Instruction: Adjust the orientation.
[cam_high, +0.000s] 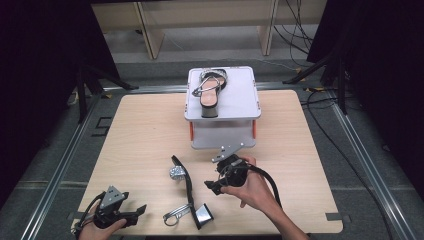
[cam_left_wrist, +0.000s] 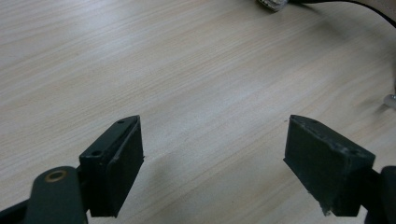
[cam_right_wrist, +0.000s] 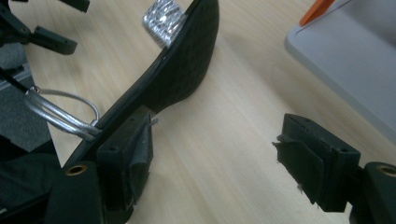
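Observation:
A black high-heeled sandal (cam_high: 189, 192) with silver straps lies on its side on the wooden table (cam_high: 140, 135). Its mate (cam_high: 211, 91) stands on the lid of a grey box (cam_high: 240, 100) at the table's back. My right gripper (cam_high: 214, 182) is open just right of the lying sandal. In the right gripper view the black sole (cam_right_wrist: 182, 70) runs past the left jaw, and nothing sits between the jaws of my right gripper (cam_right_wrist: 217, 126). At the front left corner, my left gripper (cam_high: 135, 212) is open; seen from its own camera, the left gripper (cam_left_wrist: 215, 126) is over bare wood.
The grey box has orange latches (cam_right_wrist: 317, 9) on its sides, and its wall (cam_right_wrist: 345, 60) is close on the right gripper's far side. Black cables trail from both grippers. Table edges lie near the left gripper. Dark stands and shelving legs stand beyond the table.

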